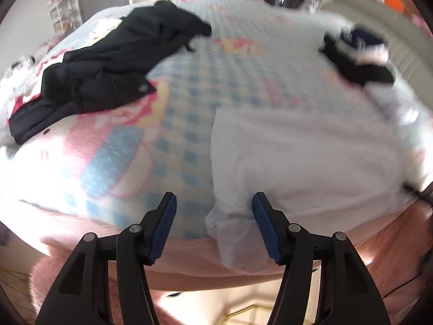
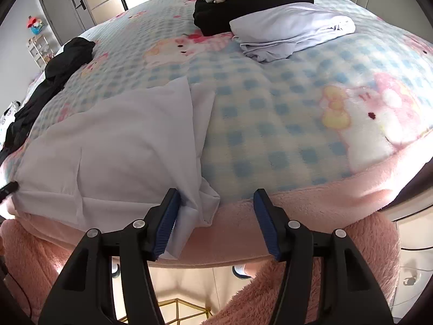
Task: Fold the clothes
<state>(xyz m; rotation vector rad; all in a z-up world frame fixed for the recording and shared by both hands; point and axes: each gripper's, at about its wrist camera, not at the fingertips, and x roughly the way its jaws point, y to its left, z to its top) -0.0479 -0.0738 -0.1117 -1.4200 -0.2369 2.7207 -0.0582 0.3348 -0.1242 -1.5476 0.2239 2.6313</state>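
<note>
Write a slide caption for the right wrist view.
Right gripper open at the white garment's near corner on the checked blanket; folded clothes stacked beyond.

White shirt (image 2: 108, 146), blue-check blanket (image 2: 270, 124) w/ pink trim, black jacket (image 1: 108, 62)

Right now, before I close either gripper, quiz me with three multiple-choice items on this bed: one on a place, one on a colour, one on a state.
1. Where does the white garment lie?
A. at the bed's near edge
B. on the floor
C. on the folded stack

2. What colour is the unfolded clothing at far left?
A. red
B. black
C. yellow

3. How do the right gripper jaws stand?
A. shut on nothing
B. clamped on the blanket
C. open, garment corner between them

Key: 1 A, its hem overhangs the pink blanket border; 2 B, it is dark throughout; 3 C, a wide gap shows between the pads.
</note>
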